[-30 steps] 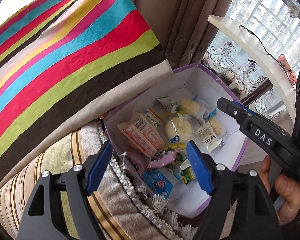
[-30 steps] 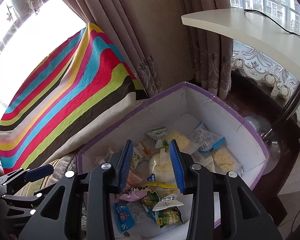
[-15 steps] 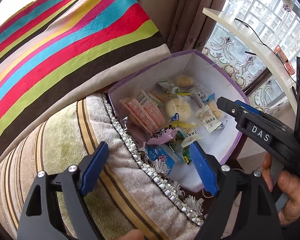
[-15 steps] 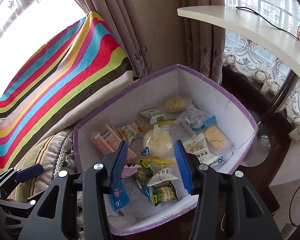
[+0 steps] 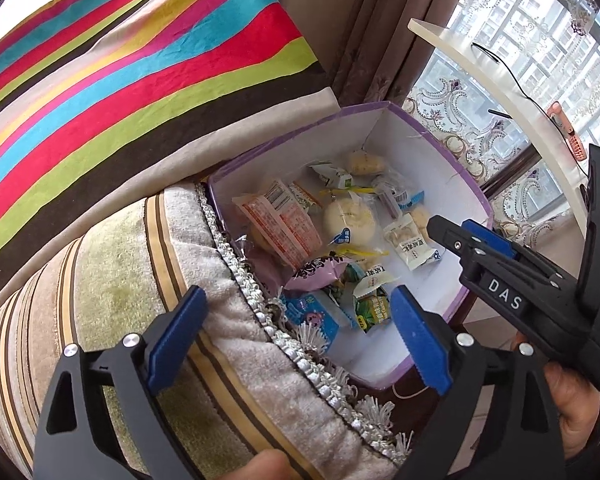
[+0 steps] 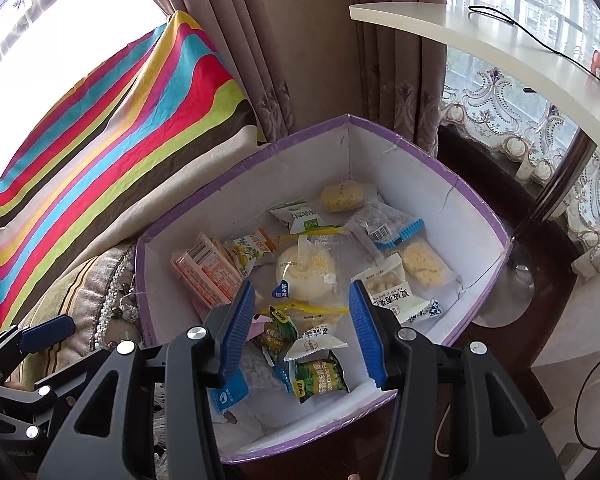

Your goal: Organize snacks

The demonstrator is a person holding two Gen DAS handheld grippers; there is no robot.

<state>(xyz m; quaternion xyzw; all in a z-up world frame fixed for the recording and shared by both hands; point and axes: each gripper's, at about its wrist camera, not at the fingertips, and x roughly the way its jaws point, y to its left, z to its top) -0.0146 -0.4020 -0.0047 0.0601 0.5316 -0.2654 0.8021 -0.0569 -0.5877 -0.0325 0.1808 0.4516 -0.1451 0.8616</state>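
Left wrist view: left gripper [image 5: 298, 338] above box [image 5: 466, 184] near edge, jaws opening, nothing between; snacks [image 5: 346, 220] piled inside box.

Right wrist view: right gripper [image 6: 302, 326] over box middle, jaws part-spread, empty. Step looks like choosing pick; next: descend, close on one packet.

White capitals "DAS" stand on a small black label on the right gripper's body [image 5: 504, 298], at the right of the left wrist view. In the right wrist view, the green snack packet [image 6: 320, 376] at the lower middle carries Latin lettering that seems to read "Garlic", with a small yellow logo at its corner too small to make out. The orange packet [image 6: 206, 270] at centre left shows a barcode. Chinese print on the white packets [image 6: 396, 296] and the purple packet [image 5: 318, 274] is too small to read.
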